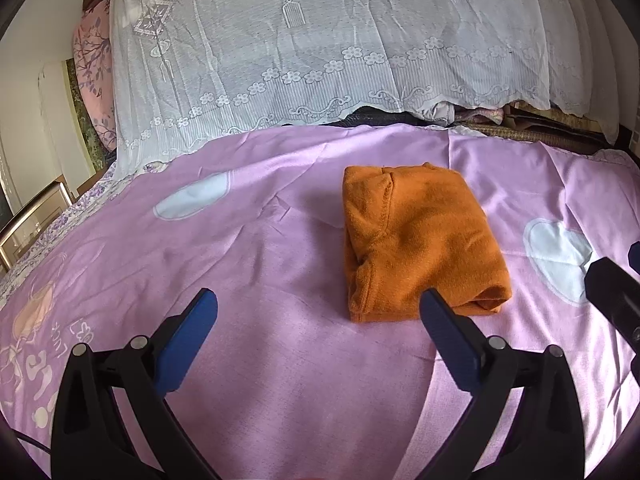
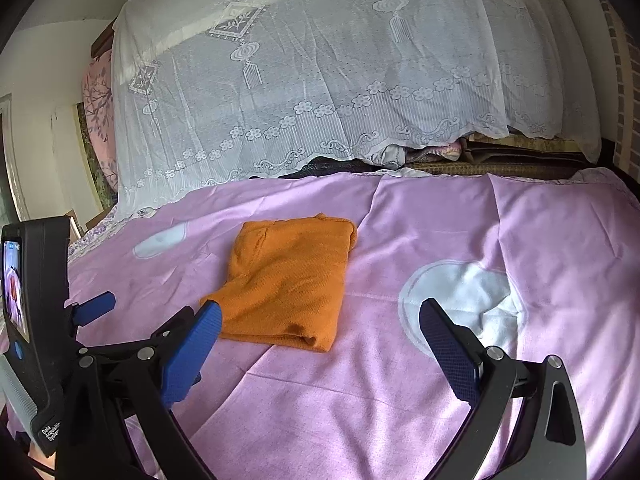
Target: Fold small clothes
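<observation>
The orange garment looks fully folded, a compact block on the pink bedspread. I judge the job now is to back off without snagging it. My left claw is spread wide and empty, the bundle just ahead and right. My right claw, equally wide and empty, has it ahead, slightly left.

Soft, even daylight in both fisheye views, sharp at the centre.

The pink bedsheet shows a mild sheen; the folded orange garment casts a faint shadow to its left. Strong barrel distortion curves the edges, with dark vignetted corners and slight softness there.
</observation>
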`<state>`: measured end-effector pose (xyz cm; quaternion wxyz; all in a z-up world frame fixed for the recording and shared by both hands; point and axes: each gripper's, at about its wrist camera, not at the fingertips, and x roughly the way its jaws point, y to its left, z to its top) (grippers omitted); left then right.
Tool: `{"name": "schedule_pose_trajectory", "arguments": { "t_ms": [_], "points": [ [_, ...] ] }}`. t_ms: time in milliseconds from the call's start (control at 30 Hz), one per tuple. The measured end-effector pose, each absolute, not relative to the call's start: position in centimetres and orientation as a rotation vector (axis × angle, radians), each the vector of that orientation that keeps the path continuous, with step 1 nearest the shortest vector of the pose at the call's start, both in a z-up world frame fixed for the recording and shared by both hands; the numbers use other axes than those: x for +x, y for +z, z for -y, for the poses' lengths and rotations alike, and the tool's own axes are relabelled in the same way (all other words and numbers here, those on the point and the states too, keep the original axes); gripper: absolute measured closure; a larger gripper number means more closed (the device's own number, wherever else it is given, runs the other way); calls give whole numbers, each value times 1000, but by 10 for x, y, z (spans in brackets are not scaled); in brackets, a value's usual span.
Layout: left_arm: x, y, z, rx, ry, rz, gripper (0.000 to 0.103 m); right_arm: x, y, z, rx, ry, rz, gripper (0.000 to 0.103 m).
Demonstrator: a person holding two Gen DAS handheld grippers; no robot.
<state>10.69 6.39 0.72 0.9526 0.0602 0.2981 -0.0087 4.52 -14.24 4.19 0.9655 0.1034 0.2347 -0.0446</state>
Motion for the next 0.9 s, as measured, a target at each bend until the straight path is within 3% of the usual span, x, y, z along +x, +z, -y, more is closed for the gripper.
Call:
{"name": "schedule_pose_trajectory", "arguments": {
  "t_ms": [900],
  "points": [
    [105, 8, -60, 134, -24, -604, 4, 47, 39, 142, 200, -88, -485, 3]
  ]
}}
